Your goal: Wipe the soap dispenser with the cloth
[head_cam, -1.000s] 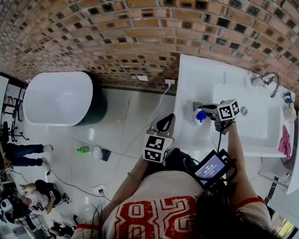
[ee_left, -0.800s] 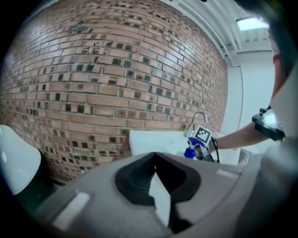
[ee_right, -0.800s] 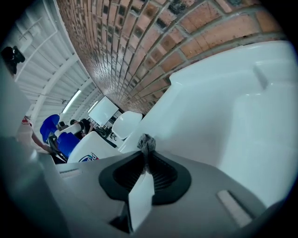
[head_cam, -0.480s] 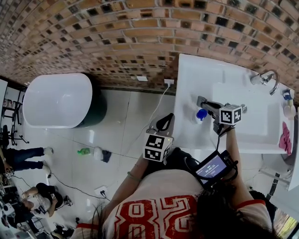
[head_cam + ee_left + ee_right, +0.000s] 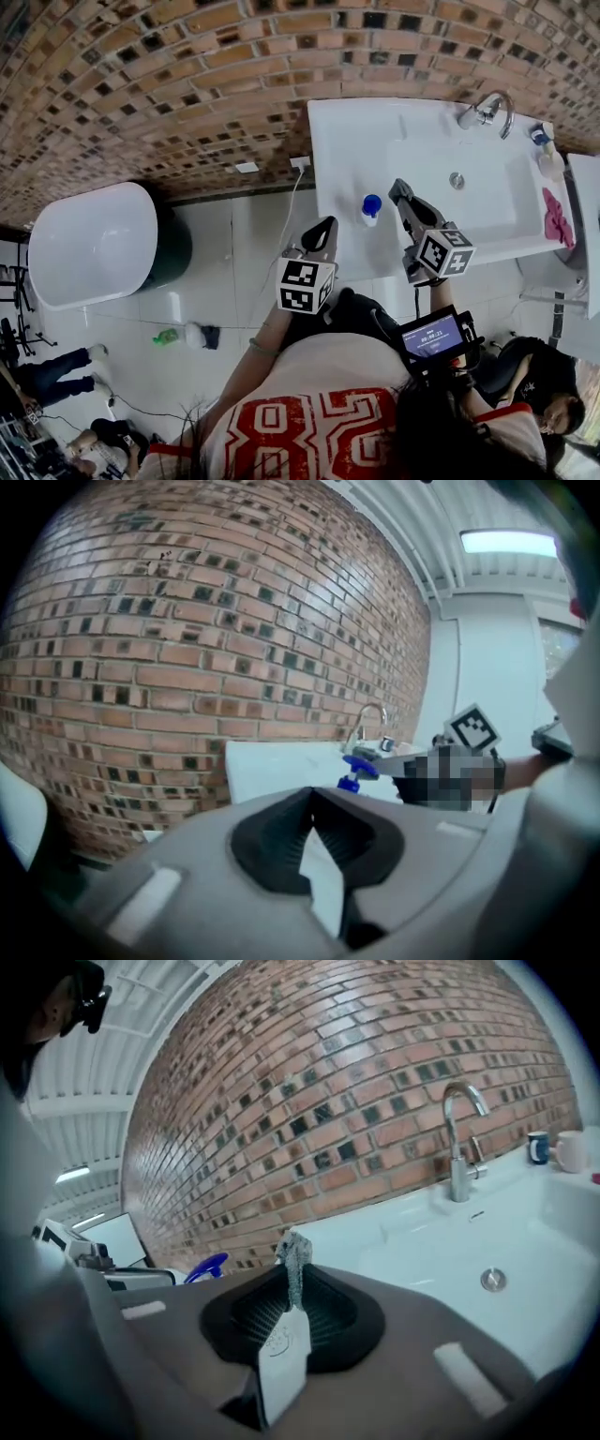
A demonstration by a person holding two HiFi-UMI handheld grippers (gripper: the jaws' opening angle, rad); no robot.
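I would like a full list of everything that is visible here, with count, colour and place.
soap dispenser: one, blue pump, on the counter left of the basin
sink: one, white, against the brick wall
faucet: one, chrome, behind the basin
pink cloth: one, at the sink's right end
bathtub: one, white, on the floor, far left
green bottle: one, on the floor
grey cloth: one, pinched in the right tool
left tool: one, grey, closed, empty
right tool: one, grey, closed on the grey cloth

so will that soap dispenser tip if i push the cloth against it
Probably tippy: the soap dispenser looks small and stands free on the counter, with its blue pump on top. The cloth in the right hand-held gripper looks thin and floppy, so it likely cushions little.
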